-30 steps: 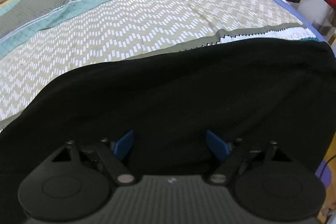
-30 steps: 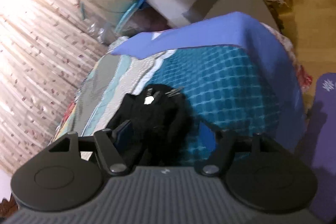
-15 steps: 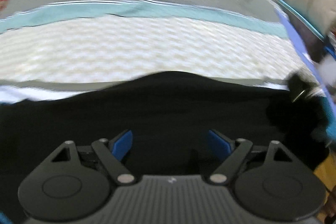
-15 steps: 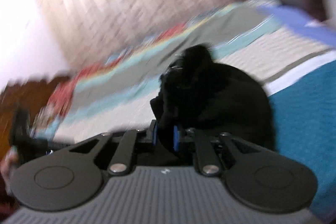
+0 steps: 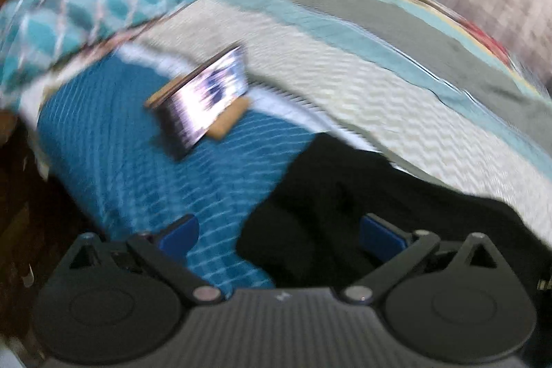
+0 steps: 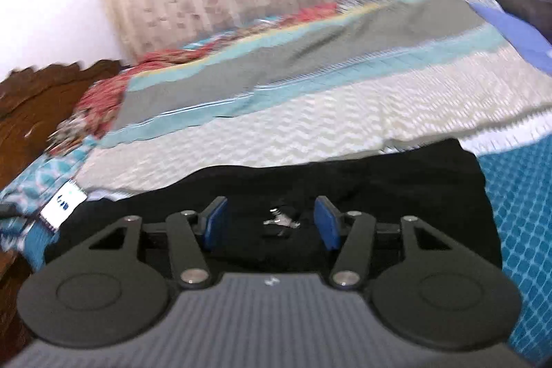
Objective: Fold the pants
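The black pants (image 6: 345,181) lie flat on the bed as a wide dark band. My right gripper (image 6: 270,223) is open just above them, its blue pads either side of a small metal fastener (image 6: 279,220) on the cloth. In the left wrist view one end of the pants (image 5: 362,195) lies at the lower right. My left gripper (image 5: 276,235) is open and empty, its left pad over the blue bedcover and its right pad over the black cloth. Both views are motion-blurred.
The bed has a striped cover (image 6: 310,85) with a blue checked band (image 5: 138,168) along the near side. A phone on a small stand (image 5: 207,99) sits on the bed to the left; it also shows in the right wrist view (image 6: 65,199). A wooden headboard (image 6: 45,92) stands left.
My right gripper, shut on a bunched part of the pants half a second ago, has opened and the cloth now lies flat. My left gripper has swung left toward the pants' end.
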Tool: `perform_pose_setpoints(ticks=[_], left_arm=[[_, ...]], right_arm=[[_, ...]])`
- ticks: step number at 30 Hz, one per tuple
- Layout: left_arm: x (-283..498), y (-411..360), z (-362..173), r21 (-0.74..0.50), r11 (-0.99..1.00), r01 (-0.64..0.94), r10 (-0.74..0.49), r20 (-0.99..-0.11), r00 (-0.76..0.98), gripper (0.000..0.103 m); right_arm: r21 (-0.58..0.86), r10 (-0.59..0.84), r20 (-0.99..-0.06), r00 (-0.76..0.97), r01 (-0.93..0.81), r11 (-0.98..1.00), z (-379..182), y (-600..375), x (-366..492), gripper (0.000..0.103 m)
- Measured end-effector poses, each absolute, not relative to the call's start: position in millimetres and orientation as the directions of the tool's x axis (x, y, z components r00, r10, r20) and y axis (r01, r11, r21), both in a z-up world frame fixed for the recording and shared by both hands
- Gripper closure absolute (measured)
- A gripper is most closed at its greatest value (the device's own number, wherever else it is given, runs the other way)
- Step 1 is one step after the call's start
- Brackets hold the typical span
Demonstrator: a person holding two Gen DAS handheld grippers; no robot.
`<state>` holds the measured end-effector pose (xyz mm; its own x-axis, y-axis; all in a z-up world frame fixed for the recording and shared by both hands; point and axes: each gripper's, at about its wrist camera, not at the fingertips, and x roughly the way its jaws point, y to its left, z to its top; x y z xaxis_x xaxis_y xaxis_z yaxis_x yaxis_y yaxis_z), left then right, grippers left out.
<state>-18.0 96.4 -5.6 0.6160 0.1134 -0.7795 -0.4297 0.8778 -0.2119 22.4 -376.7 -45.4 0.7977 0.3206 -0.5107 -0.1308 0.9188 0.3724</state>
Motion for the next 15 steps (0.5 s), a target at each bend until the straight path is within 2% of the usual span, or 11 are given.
perform_pose_setpoints(ticks=[2, 3, 5, 7, 9, 13, 15], left_arm=[[-23, 110, -18, -0.262, 0.845, -0.466, 0.09, -0.79, 0.607, 0.0], [-25, 116, -24, -0.285, 0.829, -0.481, 0.072, -0.798, 0.598, 0.0], [-33, 124, -31, -0.317, 0.814, -0.487, 0.047, -0.8, 0.598, 0.0], [-36, 130, -40, -0.355, 0.798, -0.487, 0.018, -0.793, 0.609, 0.0], [-35, 134, -49, -0.405, 0.78, -0.477, -0.031, -0.786, 0.617, 0.0], [-22, 137, -68, -0.51, 0.737, -0.443, -0.152, -0.764, 0.627, 0.0], [-11, 136, -78, -0.532, 0.723, -0.44, -0.18, -0.761, 0.623, 0.0]], right_arm=[[0.301, 0.251, -0.657, 0.711, -0.058, 0.952, -70, -367, 44, 0.052], [0.259, 0.22, -0.701, 0.679, -0.045, 0.965, -80, -363, 49, 0.052], [0.235, 0.191, -0.69, 0.698, -0.033, 0.971, -65, -355, 44, 0.052], [0.246, 0.192, -0.635, 0.748, -0.039, 0.968, -43, -352, 38, 0.051], [0.276, 0.244, -0.585, 0.773, -0.093, 0.957, -24, -342, 36, 0.05], [0.368, 0.424, -0.595, 0.683, -0.237, 0.899, -15, -292, 59, 0.053], [0.446, 0.533, -0.626, 0.569, -0.299, 0.843, -25, -251, 80, 0.069]])
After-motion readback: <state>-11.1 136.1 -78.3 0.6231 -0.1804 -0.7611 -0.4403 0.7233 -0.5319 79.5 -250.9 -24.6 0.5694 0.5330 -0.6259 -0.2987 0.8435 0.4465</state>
